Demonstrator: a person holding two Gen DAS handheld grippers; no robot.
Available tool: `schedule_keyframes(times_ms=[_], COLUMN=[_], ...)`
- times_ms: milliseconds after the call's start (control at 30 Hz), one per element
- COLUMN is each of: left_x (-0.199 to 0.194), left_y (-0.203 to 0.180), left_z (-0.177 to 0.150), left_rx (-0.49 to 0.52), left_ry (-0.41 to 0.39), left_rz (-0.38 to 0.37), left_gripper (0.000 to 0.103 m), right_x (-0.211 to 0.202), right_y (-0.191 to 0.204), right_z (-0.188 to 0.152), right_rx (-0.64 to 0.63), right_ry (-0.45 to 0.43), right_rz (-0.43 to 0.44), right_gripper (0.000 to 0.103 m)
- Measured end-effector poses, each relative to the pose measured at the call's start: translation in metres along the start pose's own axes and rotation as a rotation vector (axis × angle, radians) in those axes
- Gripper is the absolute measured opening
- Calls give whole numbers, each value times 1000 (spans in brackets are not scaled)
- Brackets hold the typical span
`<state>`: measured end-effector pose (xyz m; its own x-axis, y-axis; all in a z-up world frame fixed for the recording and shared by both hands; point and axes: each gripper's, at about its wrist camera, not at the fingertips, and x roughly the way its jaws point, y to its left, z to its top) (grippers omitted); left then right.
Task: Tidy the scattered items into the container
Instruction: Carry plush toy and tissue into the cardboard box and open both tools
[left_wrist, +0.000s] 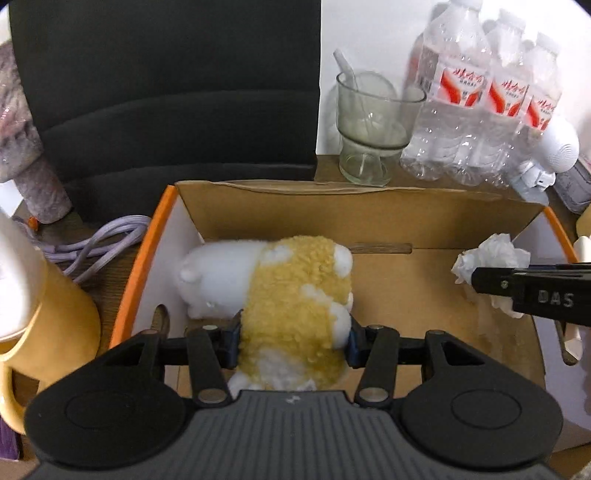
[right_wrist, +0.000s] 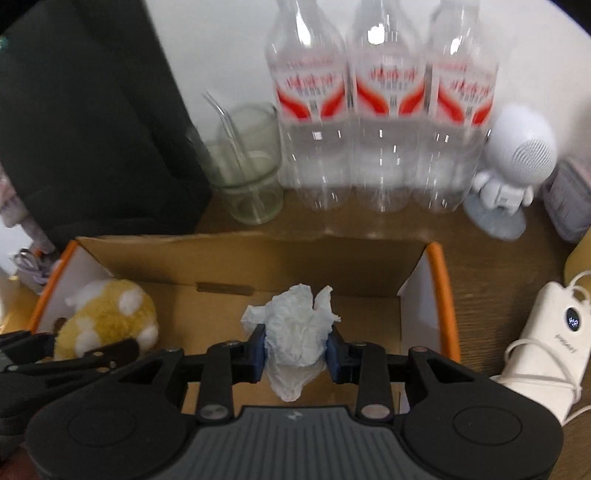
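Note:
An open cardboard box (left_wrist: 369, 218) with orange edges sits in front of me; it also shows in the right wrist view (right_wrist: 236, 254). My left gripper (left_wrist: 293, 341) is shut on a yellow and white plush toy (left_wrist: 291, 291) and holds it inside the box at the left side. The plush also shows in the right wrist view (right_wrist: 107, 317). My right gripper (right_wrist: 295, 349) is shut on a crumpled white tissue (right_wrist: 295, 332) over the box's middle. The tissue and the right gripper's black finger show in the left wrist view (left_wrist: 491, 258).
Behind the box stand a glass cup with a straw (right_wrist: 247, 173), three water bottles (right_wrist: 384, 122) and a white robot figure (right_wrist: 513, 166). A white power bank with cable (right_wrist: 546, 343) lies right of the box. A yellow mug (left_wrist: 44, 325) and purple cable (left_wrist: 96, 243) are left of it.

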<state>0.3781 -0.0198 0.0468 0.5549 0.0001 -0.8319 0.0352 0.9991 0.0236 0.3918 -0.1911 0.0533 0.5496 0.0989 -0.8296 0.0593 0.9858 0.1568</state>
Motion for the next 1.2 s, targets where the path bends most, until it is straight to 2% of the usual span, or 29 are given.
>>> schedule_keyframes(times_ms=[133,300,367,400,433,500,533,667,767,833,1067,1200], left_x=[7,-4,-18,-29,-39,-58,-66,-97,-119,-139,-195,-221], left_y=[-5,2,8,12,14,17,18,21,23,23,18,13], left_z=[3,10,15,17,19,22,23,20,14,9,-7,-40], left_rx=[7,4,-16,-28,-27,-8,-9,-32,-40,-38,-43,-18], left_ry=[32,47,33,14,0,-12,-12,-14,-13,-51,-139,-250], left_rz=[16,-13,-32,-41,-45,-31,-26,4,12,21,2,60], left_gripper=[54,57,65,73,76,79,85,88,93,99,101,101], right_x=[17,13,3,-3,-11,-27,-34,-70,-103,-126,-186,-206], right_y=[2,3,2,0,0,-1,-1,2,5,7,22,27], right_z=[4,5,7,9,10,12,12,12,6,2,-15,-41], right_rx=[-10,-18,-19,-17,-16,-4,0,4,0,-13,-52,-65], right_ry=[30,44,43,43,45,44,46,59,35,9,-69,-141], right_rz=[-51,-71,-76,-75,-74,-68,-66,-60,-60,-61,-55,-41], right_gripper=[34,42,48,51,56,59,62,66,68,71,75,76])
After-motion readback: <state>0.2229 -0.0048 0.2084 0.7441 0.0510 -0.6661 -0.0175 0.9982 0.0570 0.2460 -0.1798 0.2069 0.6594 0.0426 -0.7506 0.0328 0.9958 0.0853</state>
